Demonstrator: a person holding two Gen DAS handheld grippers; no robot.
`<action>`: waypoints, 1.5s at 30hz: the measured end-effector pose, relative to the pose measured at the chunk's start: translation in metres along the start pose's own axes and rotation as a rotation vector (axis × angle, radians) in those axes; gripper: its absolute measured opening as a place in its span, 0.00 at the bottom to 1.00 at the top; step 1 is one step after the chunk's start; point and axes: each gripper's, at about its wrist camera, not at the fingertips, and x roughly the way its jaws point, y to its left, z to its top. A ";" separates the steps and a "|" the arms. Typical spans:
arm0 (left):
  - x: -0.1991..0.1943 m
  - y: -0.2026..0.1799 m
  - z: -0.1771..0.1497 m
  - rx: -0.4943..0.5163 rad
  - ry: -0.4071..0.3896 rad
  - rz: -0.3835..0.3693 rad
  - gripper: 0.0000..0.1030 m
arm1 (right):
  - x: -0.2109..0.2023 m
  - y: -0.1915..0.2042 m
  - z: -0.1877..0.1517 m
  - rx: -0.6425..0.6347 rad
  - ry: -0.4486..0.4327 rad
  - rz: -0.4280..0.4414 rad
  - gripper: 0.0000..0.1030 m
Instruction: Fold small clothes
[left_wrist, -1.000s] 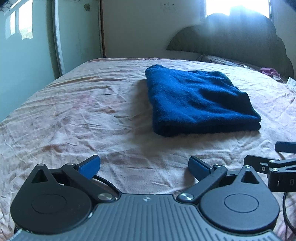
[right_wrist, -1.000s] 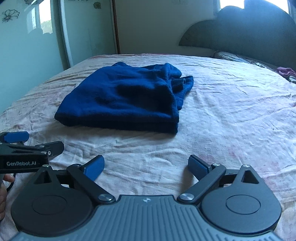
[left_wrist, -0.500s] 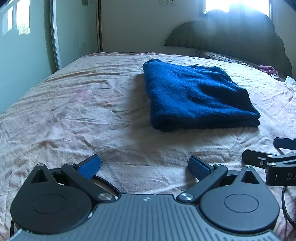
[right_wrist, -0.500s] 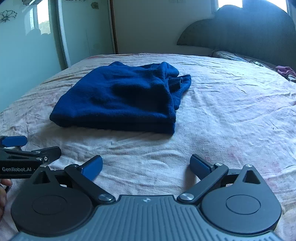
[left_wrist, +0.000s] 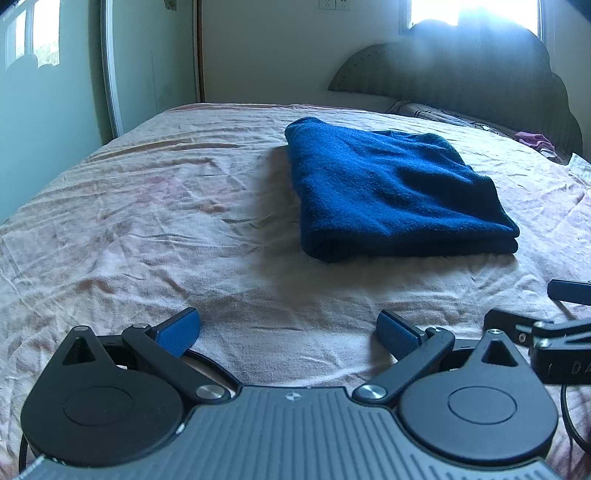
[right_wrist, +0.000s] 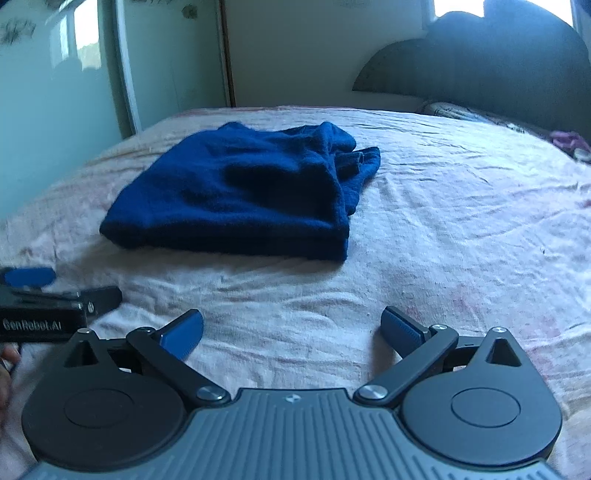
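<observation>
Blue clothing, folded into a thick, roughly rectangular bundle, is seen lying on the wrinkled pink bedsheet. In the left wrist view the bundle is placed at about 1 o'clock from the left gripper, well apart from its fingertips, with a rounded fold edge turned toward the camera. In the right wrist view the same bundle is found at about 11 o'clock from the right gripper, again well apart, and looser layers and a crumpled end are shown along its right side.

The left gripper is held low over the sheet with its blue-padded fingers spread wide; nothing is gripped between them. The right gripper is likewise spread wide, its blue pads parted over bare sheet, and nothing is grasped.

Each tool is caught in the other's view: the right gripper's dark fingers are seen at 3 o'clock in the left view, and the left gripper, marked with white lettering, is seen at 9 o'clock in the right view, where a little of the holder's hand is visible at the frame edge.

A dark scalloped headboard is set at 1 o'clock beyond the bed, beneath a bright window. Pale green panels are seen at 10 o'clock. A small purple item, too small to identify, is lying near the headboard.
</observation>
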 end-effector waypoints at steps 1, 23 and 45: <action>0.000 0.000 0.000 0.001 0.000 0.001 1.00 | 0.001 0.001 0.000 -0.006 0.002 -0.005 1.00; 0.000 0.000 0.000 0.000 0.000 0.000 1.00 | -0.003 -0.010 0.000 0.061 -0.025 0.022 1.00; -0.003 0.000 -0.001 0.000 -0.003 0.011 1.00 | 0.000 -0.001 -0.002 0.017 -0.005 -0.069 1.00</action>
